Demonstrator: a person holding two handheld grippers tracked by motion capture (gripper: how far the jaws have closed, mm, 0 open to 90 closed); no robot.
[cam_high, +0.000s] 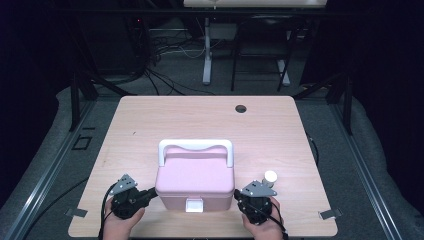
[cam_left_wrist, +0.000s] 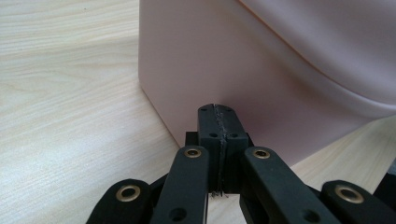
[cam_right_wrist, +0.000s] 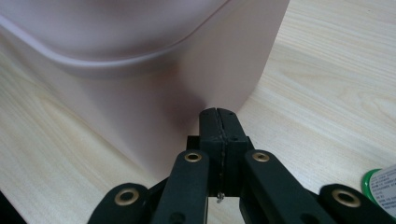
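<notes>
Pink box (cam_high: 195, 182) sits between both grippers, fingers together, seemingly touching its sides.

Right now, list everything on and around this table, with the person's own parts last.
box: one, pink with a white handle and a white front latch, lid shut, near middle of the table, between the two grippers.
small bottle: one, white cap, green and white body in the right gripper view, just right of the box, beside the right gripper.
table: one, light wood, with a dark round hole near its far edge.
cables: several, dark, on the floor beyond the table.
left gripper: one, black, jaws shut, tip at the box's left side.
right gripper: one, black, jaws shut, tip at the box's right side.
hands: two, at the near edge, one holding each gripper.
</notes>
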